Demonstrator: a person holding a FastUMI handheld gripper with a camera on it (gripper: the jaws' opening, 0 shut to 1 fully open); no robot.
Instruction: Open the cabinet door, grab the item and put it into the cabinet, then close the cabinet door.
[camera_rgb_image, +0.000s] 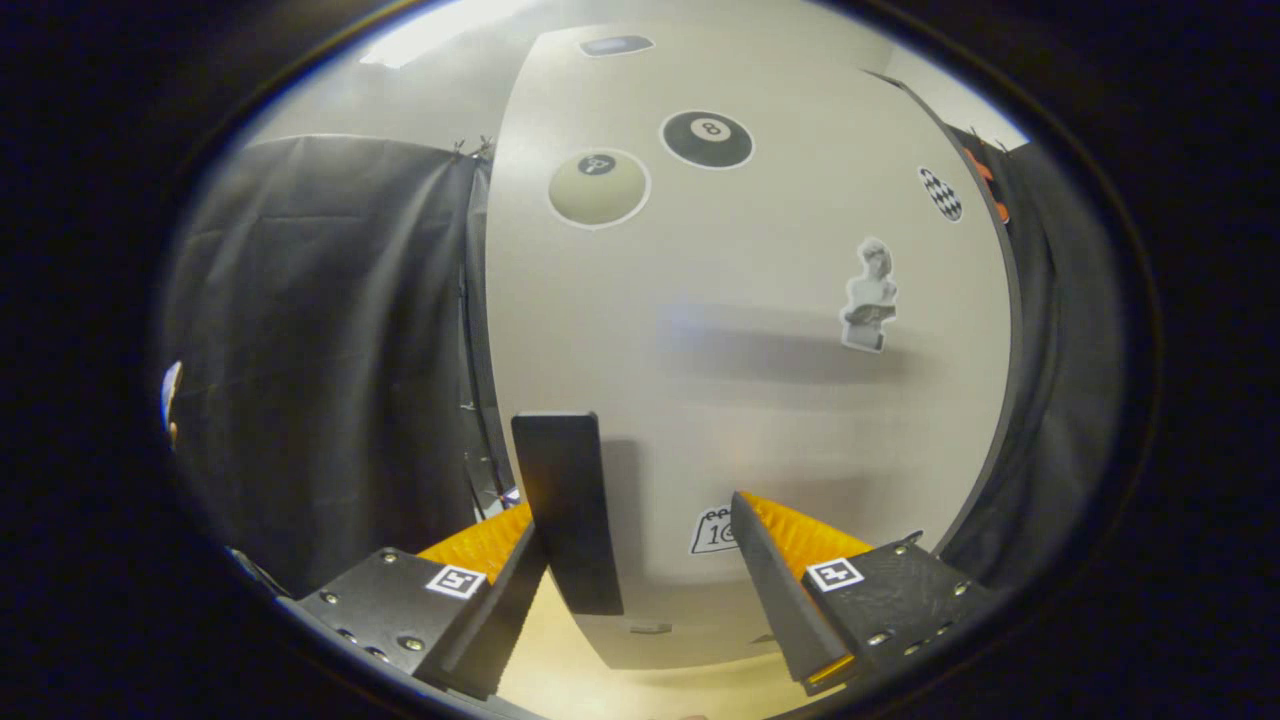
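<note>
The white cabinet door (760, 300) stands close ahead of me, with several stickers on it, among them an eight-ball and a small bust. Its black vertical bar handle (565, 500) hangs low on the door's left side. My gripper (640, 520) is open at the door's lower part. The handle sits between the fingers, right beside the left finger (500, 590), while the right finger (780, 580) stands well apart from it. Nothing is clamped. I cannot tell whether the door is fully closed.
Black cloth (330, 350) hangs left of the cabinet and more of it shows past the door's right edge, where a bit of orange (985, 170) peeks out. A pale wooden surface (600, 685) lies under the fingers.
</note>
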